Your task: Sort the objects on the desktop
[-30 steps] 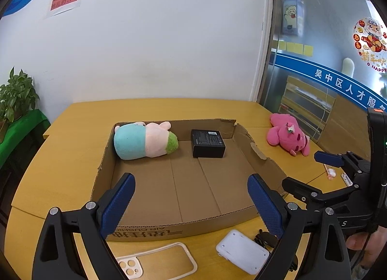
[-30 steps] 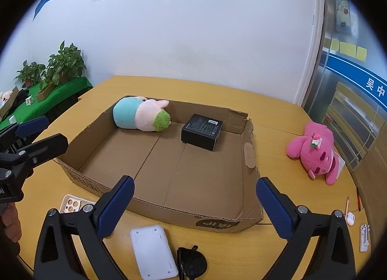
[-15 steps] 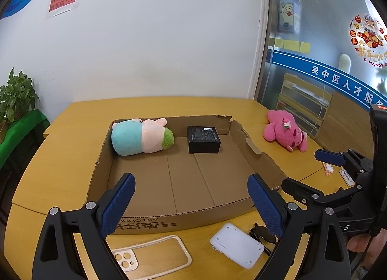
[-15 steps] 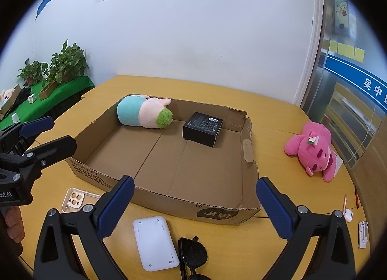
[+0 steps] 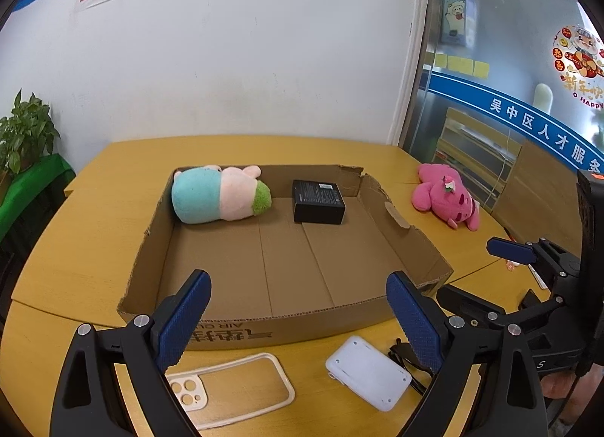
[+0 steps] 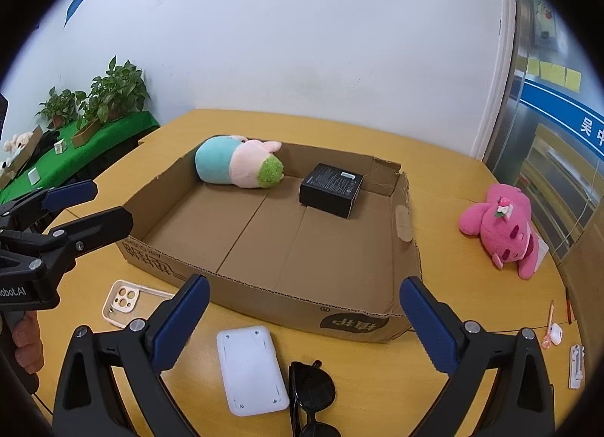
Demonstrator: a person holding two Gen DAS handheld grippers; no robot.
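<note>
A shallow cardboard box (image 5: 211, 331) (image 6: 264, 297) lies on the yellow table. In it are a blue-pink-green plush (image 5: 217, 195) (image 6: 238, 167) and a black box (image 5: 319, 201) (image 6: 332, 189). In front of it lie a white phone case (image 5: 230, 388) (image 6: 126, 303), a white flat device (image 5: 368, 376) (image 6: 251, 369) and black sunglasses (image 6: 311, 395). A pink plush (image 5: 447, 201) (image 6: 504, 225) lies to the right. My left gripper (image 5: 298, 320) is open and empty above the box's front edge. My right gripper (image 6: 302, 323) is open and empty above the white device.
Small white items and a pink pen (image 6: 555, 335) lie near the table's right edge. Potted plants (image 6: 113, 93) stand on a green-covered table at the left. A white wall is behind and a glass partition (image 5: 509, 97) to the right.
Both grippers have drawn back and up from the box. The phone case, white device and sunglasses now show more fully in front of the box. Both grippers stay open.
</note>
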